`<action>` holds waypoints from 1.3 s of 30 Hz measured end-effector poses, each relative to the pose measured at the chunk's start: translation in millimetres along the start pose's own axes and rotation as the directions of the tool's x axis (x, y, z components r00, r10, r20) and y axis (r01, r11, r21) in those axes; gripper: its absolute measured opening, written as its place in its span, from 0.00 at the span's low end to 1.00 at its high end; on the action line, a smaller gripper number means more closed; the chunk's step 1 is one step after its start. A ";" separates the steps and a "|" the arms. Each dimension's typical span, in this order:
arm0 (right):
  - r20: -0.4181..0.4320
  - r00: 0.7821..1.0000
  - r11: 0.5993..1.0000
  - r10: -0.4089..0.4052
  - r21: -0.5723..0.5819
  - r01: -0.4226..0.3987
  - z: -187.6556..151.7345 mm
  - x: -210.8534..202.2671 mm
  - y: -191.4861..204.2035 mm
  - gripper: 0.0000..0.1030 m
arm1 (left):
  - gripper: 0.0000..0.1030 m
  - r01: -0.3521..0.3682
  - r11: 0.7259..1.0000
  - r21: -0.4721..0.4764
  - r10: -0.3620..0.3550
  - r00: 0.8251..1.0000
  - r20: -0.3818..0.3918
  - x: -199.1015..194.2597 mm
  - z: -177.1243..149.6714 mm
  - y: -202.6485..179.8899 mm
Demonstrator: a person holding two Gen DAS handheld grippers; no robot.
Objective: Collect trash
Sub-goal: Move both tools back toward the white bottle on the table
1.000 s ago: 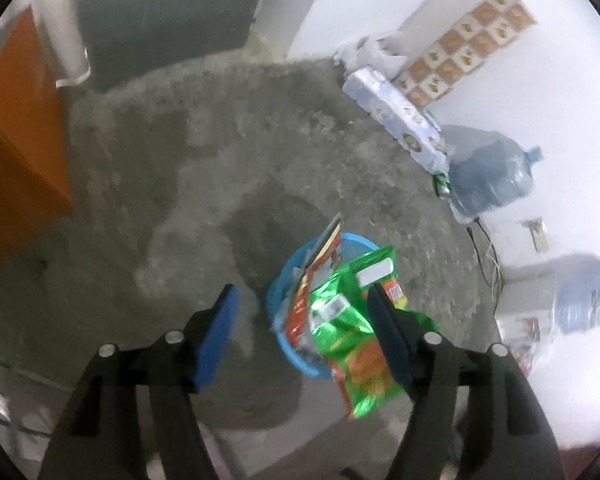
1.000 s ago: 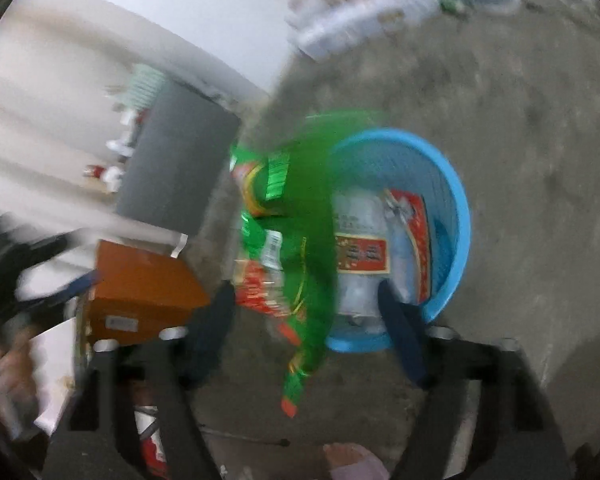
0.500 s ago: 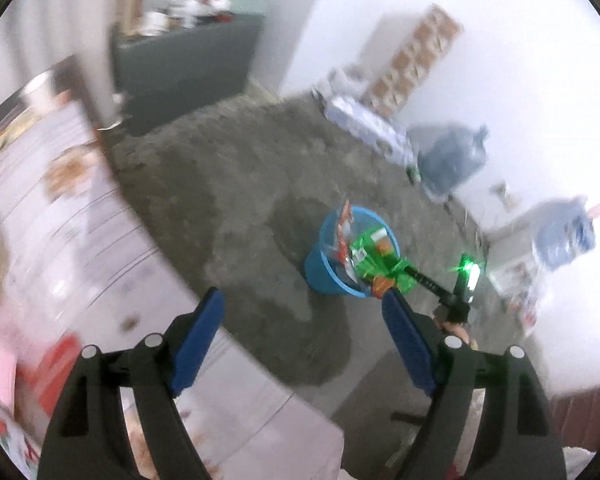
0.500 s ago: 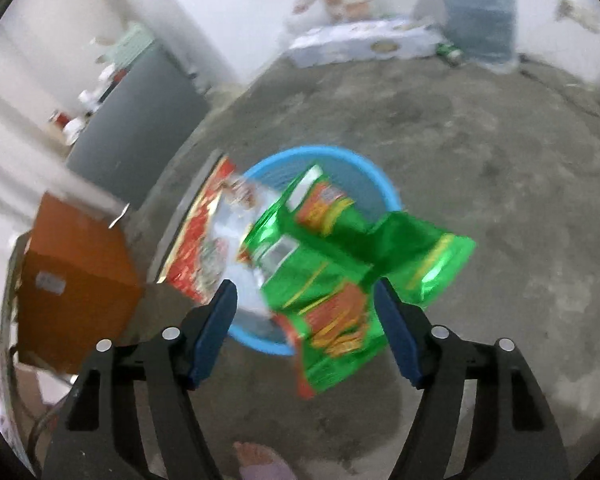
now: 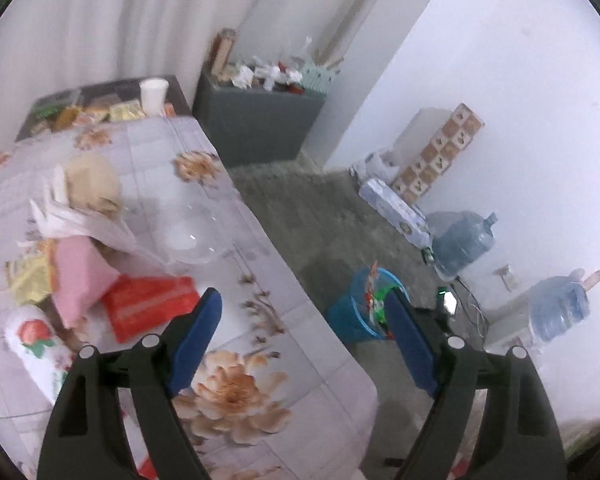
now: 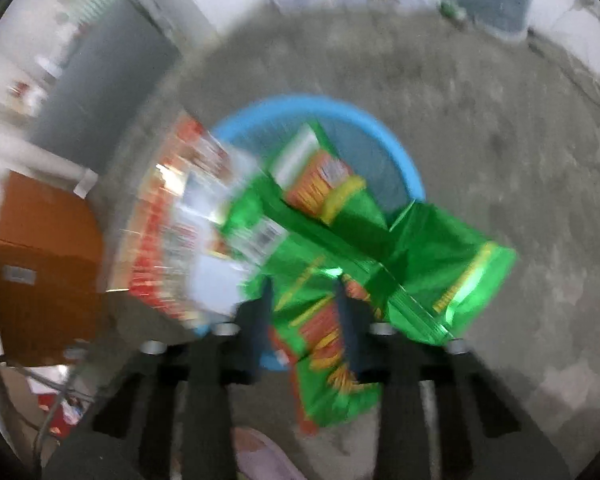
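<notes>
Right view blurred — green wrapper (image 6: 340,264) smeared.

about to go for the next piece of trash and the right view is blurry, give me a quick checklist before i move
1. Left gripper open and holding nothing: ok.
2. Trash left on the table within the left view, such as the red wrapper: ok.
3. Right gripper grip on the green snack bag: ok, fingers are closed in on it, though blurred.
4. Green snack bag fully inside the blue bin: not ok, it hangs over the rim.
5. Blue bin upright on the floor: ok in the left view.
6. Room left in the bin: cannot tell, wrappers cover the opening.
</notes>
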State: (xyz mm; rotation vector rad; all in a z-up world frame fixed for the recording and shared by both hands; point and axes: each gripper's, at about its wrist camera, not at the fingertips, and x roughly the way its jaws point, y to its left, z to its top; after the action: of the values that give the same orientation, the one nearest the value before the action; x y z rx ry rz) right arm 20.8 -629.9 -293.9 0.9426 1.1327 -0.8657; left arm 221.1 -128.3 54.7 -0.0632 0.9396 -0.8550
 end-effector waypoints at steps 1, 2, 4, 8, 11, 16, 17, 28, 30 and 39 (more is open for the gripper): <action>-0.033 0.999 1.000 -0.017 0.002 0.017 5.1 14.8 1.9 0.08 | 0.79 0.003 1.000 -0.002 -0.003 1.000 0.010 -3.5 0.1 4.3; -0.076 0.996 0.999 -0.037 0.002 0.037 12.1 34.5 5.1 0.06 | 0.80 0.005 1.000 -0.007 -0.005 1.000 0.015 -6.3 1.3 8.2; -0.123 0.991 0.999 -0.047 0.009 0.048 25.6 65.4 13.0 0.03 | 0.80 0.011 1.000 -0.021 -0.011 1.000 0.028 -10.7 4.5 15.0; -0.165 0.985 0.998 -0.054 -0.049 0.046 47.3 101.2 42.5 0.03 | 0.81 0.007 0.998 -0.056 -0.005 0.999 0.046 -13.7 11.9 28.3; -0.193 0.978 0.995 -0.075 -0.078 0.061 57.1 125.3 55.7 0.03 | 0.81 0.000 0.997 -0.074 0.003 0.999 0.043 -12.1 13.4 41.0; -0.202 0.976 0.997 -0.076 -0.027 0.072 71.2 152.5 50.1 0.03 | 0.81 -0.013 0.994 -0.111 0.015 1.000 0.022 -4.8 8.8 58.6; -0.207 0.976 0.998 -0.065 -0.007 0.065 73.7 155.8 46.6 0.03 | 0.81 -0.015 0.993 -0.116 0.017 1.000 0.018 -4.1 7.9 60.3; -0.110 0.990 0.996 -0.092 -0.019 0.091 54.9 118.6 40.7 0.42 | 0.81 -0.018 0.990 -0.142 0.021 1.000 0.018 -16.8 -3.7 71.3; -0.060 0.994 0.996 -0.088 -0.027 0.087 47.8 95.3 35.6 0.55 | 0.81 -0.018 0.990 -0.137 0.023 0.999 0.031 -26.6 -9.2 70.8; 0.153 0.976 0.977 0.155 0.121 -0.174 3.8 -45.2 -9.0 0.63 | 0.85 -0.040 0.989 -0.145 0.053 0.995 0.087 -87.1 -41.3 69.9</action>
State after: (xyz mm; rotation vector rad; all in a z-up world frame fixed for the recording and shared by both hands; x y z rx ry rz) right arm 4.3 -632.8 -250.7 1.0521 0.8684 -0.8668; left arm 208.3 -10.2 61.0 -0.2022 0.9124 -0.7347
